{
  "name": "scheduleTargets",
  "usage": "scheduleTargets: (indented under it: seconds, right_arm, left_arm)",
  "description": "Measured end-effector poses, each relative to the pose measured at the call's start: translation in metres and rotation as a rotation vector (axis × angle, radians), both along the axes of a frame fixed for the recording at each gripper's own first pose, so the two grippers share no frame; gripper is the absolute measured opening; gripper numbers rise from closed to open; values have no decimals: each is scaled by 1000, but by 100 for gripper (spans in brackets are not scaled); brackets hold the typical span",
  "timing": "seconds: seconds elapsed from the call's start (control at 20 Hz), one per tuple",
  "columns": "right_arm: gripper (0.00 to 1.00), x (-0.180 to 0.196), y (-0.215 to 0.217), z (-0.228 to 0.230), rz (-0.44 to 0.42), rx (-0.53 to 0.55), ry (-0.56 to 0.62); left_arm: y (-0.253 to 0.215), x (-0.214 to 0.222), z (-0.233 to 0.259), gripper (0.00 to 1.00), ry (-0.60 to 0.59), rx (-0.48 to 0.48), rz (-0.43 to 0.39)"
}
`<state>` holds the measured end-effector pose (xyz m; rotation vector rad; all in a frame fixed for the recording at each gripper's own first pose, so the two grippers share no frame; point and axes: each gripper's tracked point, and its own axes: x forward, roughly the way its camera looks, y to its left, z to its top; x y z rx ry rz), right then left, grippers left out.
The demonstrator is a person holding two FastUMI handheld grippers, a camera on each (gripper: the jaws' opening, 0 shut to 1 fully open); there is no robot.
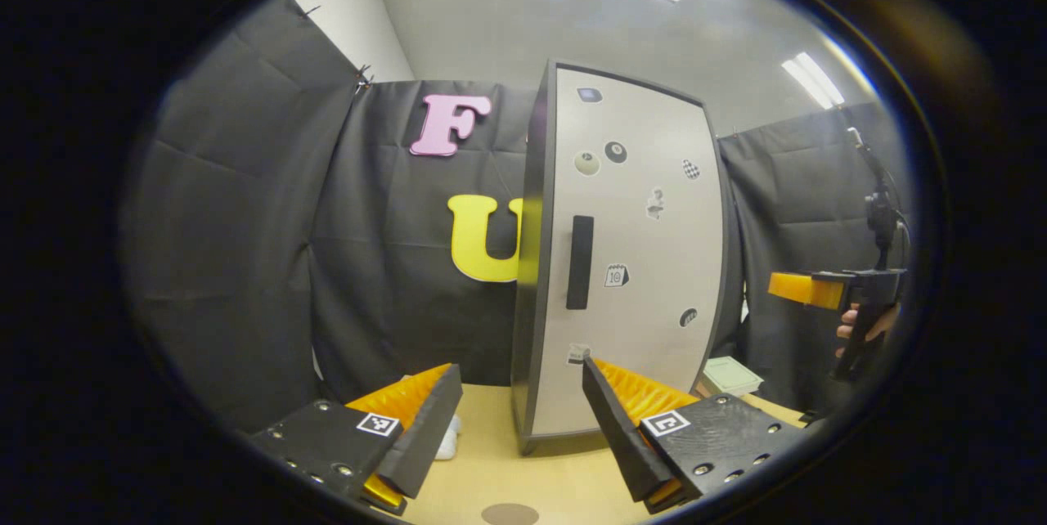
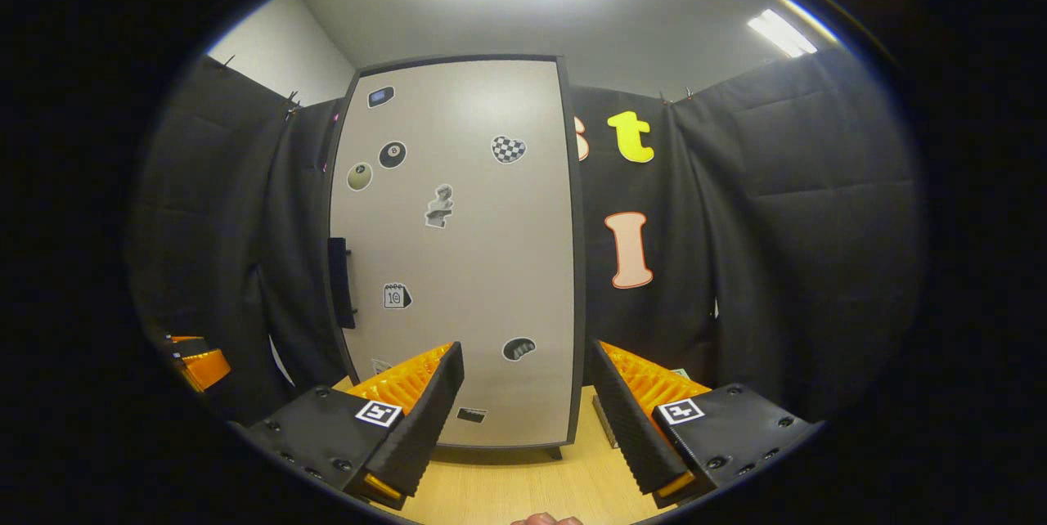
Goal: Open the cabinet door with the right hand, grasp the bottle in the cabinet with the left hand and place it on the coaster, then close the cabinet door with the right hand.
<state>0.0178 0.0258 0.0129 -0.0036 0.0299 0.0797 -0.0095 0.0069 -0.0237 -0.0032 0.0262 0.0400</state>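
Closed cabinet door [image 2: 458, 263] blocks interior; handle [image 2: 340, 283] unobstructed; bare table [image 2: 523, 484] before it.

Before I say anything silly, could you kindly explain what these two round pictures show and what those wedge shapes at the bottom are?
Each picture comes from a camera riding on a handheld two-finger gripper. The wedges are that gripper's own fingers. In the left gripper view, the left gripper is open and holds nothing; the right gripper, in a person's hand, shows farther off. In the right gripper view it is open too. Both face a tall cabinet on a wooden table; its door is closed, with a dark handle. A round brown coaster lies on the table.
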Motion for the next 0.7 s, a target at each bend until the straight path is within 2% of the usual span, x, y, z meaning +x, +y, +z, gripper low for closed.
scheduleTargets:
  seconds: [0.25, 0.35, 0.4, 0.5, 0.6, 0.65, 0.7]
  right_arm:
    - [98, 16, 22, 13, 45, -10, 3]
    - [98, 24, 35, 21, 67, -18, -2]
    - [92, 28, 42, 26, 82, -20, -4]
    - [98, 39, 59, 34, 110, -25, -7]
    - [98, 45, 76, 45, 136, -18, -19]
    - [92, 49, 86, 50, 152, -12, -31]
    - [98, 54, 94, 55, 162, -12, -41]
  left_arm:
    - [11, -4, -7, 89, 12, 5, 36]
    - [16, -6, -8, 92, 13, 7, 53]
    - [18, -7, -11, 92, 15, 5, 64]
    - [25, -13, -15, 92, 21, -2, 80]
    - [30, -16, -20, 92, 28, -3, 98]
    - [35, -17, -21, 92, 30, 0, 108]
    - [39, -20, -22, 92, 33, 4, 120]
